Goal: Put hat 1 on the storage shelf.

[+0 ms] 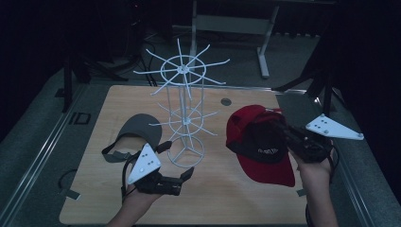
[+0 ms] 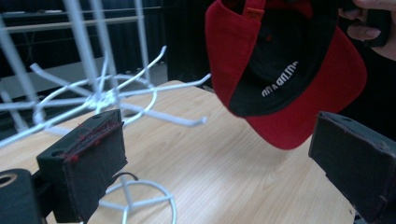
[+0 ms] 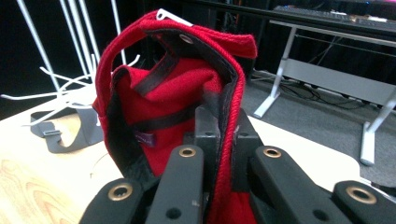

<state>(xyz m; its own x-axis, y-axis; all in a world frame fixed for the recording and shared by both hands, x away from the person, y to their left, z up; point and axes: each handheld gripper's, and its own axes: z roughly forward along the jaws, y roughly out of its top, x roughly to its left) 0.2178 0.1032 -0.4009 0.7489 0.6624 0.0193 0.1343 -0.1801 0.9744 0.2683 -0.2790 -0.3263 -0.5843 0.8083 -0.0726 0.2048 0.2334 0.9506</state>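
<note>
Two caps are in play: the right gripper [image 1: 288, 135] is clamped on the red cap's [image 1: 257, 142] rim, holding it clear of the worktop [image 1: 227, 198] right of the white wire rack [image 1: 184, 109], seemingly to hang it, while the left gripper [image 1: 182, 177], jaws apart and empty, sits near the grey visor [image 1: 137, 130].
</note>
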